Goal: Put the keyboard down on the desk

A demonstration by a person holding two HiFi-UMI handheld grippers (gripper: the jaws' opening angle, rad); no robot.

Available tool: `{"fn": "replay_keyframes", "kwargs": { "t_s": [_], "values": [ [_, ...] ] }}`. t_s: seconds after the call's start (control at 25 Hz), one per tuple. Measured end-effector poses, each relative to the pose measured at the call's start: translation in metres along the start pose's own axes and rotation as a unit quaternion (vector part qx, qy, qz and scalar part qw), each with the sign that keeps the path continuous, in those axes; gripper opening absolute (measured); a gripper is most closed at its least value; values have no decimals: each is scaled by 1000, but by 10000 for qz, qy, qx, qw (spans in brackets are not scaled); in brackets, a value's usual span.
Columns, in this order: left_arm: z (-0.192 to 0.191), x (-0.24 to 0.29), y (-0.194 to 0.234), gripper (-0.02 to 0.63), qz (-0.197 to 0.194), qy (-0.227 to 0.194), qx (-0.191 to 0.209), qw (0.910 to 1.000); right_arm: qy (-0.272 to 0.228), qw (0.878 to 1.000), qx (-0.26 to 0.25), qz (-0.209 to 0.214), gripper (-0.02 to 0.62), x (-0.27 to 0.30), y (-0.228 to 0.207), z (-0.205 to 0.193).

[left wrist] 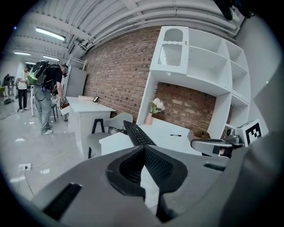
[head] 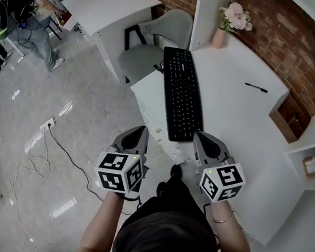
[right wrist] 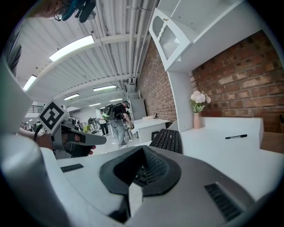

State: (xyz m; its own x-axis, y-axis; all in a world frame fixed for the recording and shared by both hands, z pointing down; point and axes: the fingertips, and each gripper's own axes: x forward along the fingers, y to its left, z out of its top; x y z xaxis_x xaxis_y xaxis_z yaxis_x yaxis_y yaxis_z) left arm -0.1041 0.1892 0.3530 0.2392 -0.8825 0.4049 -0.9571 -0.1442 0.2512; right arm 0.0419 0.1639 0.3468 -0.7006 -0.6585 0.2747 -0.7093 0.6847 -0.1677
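In the head view, the black keyboard (head: 179, 94) is seen lying flat on the white desk (head: 238, 121), set lengthwise away from the person, with its near end at the desk's front edge. The left gripper (head: 140, 129) is held over the floor, to the left of the keyboard's near end and apart from it. The right gripper (head: 202, 135) is held just beside the keyboard's near right corner; contact cannot be made out from here. A pen (head: 256, 87) is seen on the desk well to the right of the keyboard, and a vase of flowers (head: 220, 36) stands at the far end. A grey chair (head: 155, 48) is placed by the desk's left side.

In the left gripper view, the left gripper (left wrist: 142, 148) is shown with its jaws pressed together at the tips, and nothing is held between them. The keyboard (left wrist: 138, 134) is seen beyond them on the desk (left wrist: 171, 128).

In the right gripper view, the right gripper (right wrist: 143, 148) is likewise shown with its jaws brought together at the tips and empty. The keyboard (right wrist: 168, 139) lies ahead of them on the desk (right wrist: 217, 153), untouched, and the pen (right wrist: 236, 137) is seen to its right.
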Motion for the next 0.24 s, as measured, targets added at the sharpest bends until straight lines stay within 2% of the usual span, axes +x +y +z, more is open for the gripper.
{"fn": "replay_keyframes", "kwargs": {
  "t_s": [0.24],
  "values": [
    [3,-10,4,8,5,-18,29,10000,-25,10000,2,-31,5,-3,8,3]
  ]
}}
